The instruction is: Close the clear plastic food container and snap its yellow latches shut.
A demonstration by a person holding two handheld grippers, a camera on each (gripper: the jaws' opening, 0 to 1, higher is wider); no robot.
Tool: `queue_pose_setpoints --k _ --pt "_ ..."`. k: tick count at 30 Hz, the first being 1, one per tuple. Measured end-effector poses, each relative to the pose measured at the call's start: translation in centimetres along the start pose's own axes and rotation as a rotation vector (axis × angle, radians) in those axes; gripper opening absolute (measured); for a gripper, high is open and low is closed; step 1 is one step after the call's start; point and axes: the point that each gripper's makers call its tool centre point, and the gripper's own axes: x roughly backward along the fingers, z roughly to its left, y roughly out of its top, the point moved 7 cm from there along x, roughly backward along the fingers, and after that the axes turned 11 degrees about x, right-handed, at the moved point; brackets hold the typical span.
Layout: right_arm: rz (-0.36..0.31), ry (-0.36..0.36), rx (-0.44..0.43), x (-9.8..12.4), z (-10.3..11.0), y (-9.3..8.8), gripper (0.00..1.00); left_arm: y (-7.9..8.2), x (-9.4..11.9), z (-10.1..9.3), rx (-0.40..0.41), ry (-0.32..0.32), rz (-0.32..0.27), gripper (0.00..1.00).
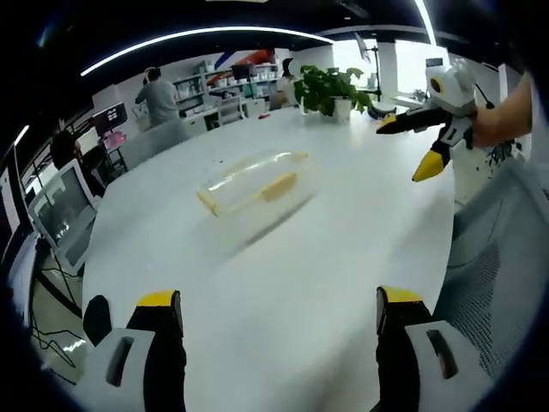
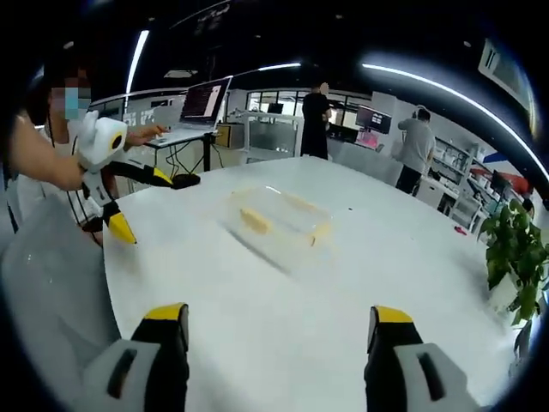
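A clear plastic container with yellow latches lies out on the white table, blurred, well apart from both grippers. In the left gripper view the left gripper hangs over the near table edge with its yellow-tipped jaws spread wide and nothing between them. The right gripper is likewise spread wide and empty above the table. A potted plant stands at the far side, and people stand near desks beyond.
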Motion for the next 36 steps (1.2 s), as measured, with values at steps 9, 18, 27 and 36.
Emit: queue_pose_setpoints --k 9,18,27,36 --pt "0.004 -0.012 -0.021 0.5 0.9 -0.8 0.85 -0.8 0.9 -0.2 0.028 0.011 -0.003 0.92" --pt "0.017 -0.025 -0.04 0.8 1.4 -1.8 0.85 -1.1 1.6 0.1 0.029 0.018 -0.009 0.92" --pt "0.015 -0.032 -0.044 0.9 1.4 -1.9 0.84 -2.0 2.4 0.7 0.055 0.034 -0.008 0.92" --pt "0.022 -0.027 -0.033 0.9 1.5 -2.0 0.85 -2.0 2.1 0.2 0.034 0.022 -0.006 0.93"
